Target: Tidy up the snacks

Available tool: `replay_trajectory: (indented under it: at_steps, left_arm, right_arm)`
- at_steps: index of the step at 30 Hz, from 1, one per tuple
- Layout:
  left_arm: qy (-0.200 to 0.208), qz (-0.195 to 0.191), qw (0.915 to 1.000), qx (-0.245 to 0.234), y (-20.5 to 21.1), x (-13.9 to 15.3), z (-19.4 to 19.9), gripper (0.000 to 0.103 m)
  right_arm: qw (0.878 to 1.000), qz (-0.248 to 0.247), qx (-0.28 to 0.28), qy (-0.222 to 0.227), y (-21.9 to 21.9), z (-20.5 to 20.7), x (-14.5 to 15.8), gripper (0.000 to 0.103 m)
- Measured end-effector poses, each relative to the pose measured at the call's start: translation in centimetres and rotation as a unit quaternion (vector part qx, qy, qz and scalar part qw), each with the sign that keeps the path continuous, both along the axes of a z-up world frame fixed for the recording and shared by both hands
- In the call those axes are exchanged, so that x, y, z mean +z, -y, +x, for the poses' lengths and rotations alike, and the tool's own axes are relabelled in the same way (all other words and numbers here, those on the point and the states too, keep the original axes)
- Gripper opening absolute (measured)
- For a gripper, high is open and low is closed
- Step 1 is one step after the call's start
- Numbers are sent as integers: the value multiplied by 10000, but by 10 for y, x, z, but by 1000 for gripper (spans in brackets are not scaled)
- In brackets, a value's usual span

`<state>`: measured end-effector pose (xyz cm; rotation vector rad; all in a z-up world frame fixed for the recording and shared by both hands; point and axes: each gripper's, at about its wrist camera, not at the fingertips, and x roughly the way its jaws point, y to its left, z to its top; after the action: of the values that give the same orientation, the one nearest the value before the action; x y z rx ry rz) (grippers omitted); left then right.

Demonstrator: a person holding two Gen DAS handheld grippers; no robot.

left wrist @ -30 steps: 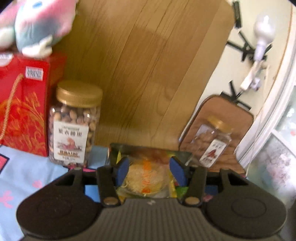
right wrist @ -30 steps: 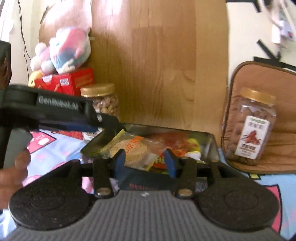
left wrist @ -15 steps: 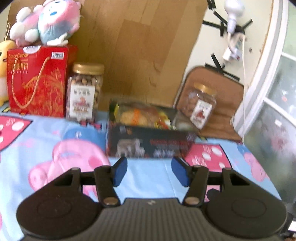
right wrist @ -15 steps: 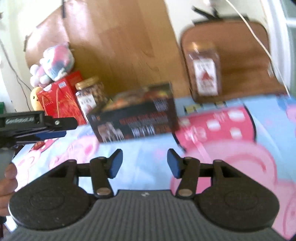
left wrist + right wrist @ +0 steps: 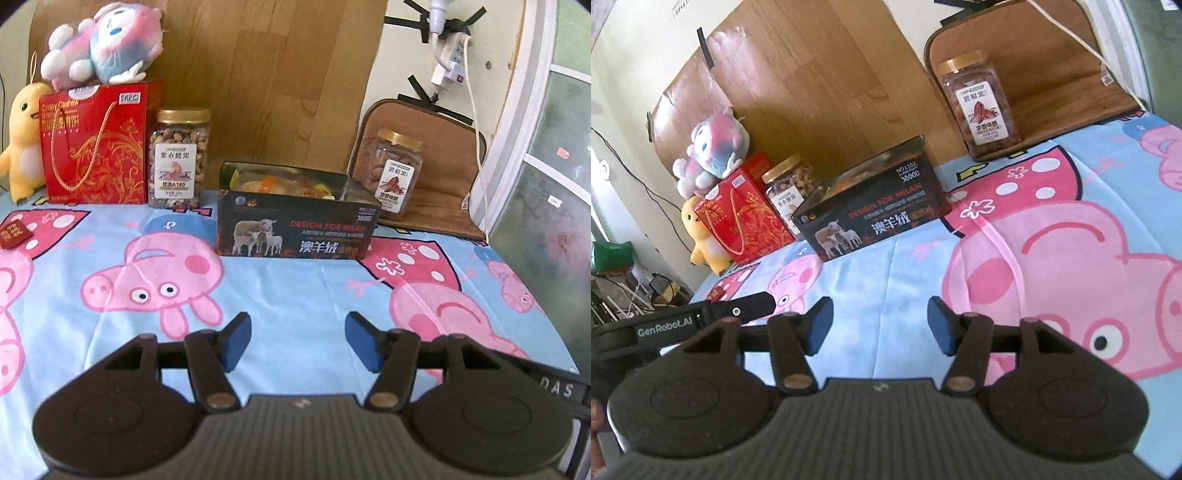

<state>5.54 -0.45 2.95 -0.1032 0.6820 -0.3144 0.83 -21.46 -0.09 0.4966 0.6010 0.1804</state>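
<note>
Both grippers, left gripper [image 5: 297, 341] and right gripper [image 5: 879, 325], have just been opening and hold nothing; the far snack box [image 5: 295, 225] (stiff card, likely light) wants gripping by its side walls.

home | cartoon bedsheet [image 5: 295, 295] — plush toys [image 5: 107, 40] — wall power strip [image 5: 448, 62]

A pink-and-blue plush toy [image 5: 105, 40] sits on top of a red gift bag [image 5: 96, 144], with a yellow plush duck [image 5: 23, 140] just beside the bag at the left. A cartoon-pig bedsheet [image 5: 295, 291] covers the surface. A brown cushion [image 5: 439, 177] leans at the back right under a white power strip [image 5: 452, 61] taped to the wall.
</note>
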Motion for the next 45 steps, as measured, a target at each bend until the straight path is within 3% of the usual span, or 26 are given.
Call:
replay_trajectory:
  at_steps: [15,26,45]
  left_arm:
    - [162,143,9998,-52,20,4,-7,60]
    - [48,147,9998,-92,20,-5,-7,61]
    - [16,190,9998,-68,12,-12,-5,63]
  right_arm:
    - [9997,-2,59,-222,8,-13,-11,61]
    - [9991,195,-134,-354,16,-15,-18,61]
    - [9997,-33,19,-241,0,-16,-13,61]
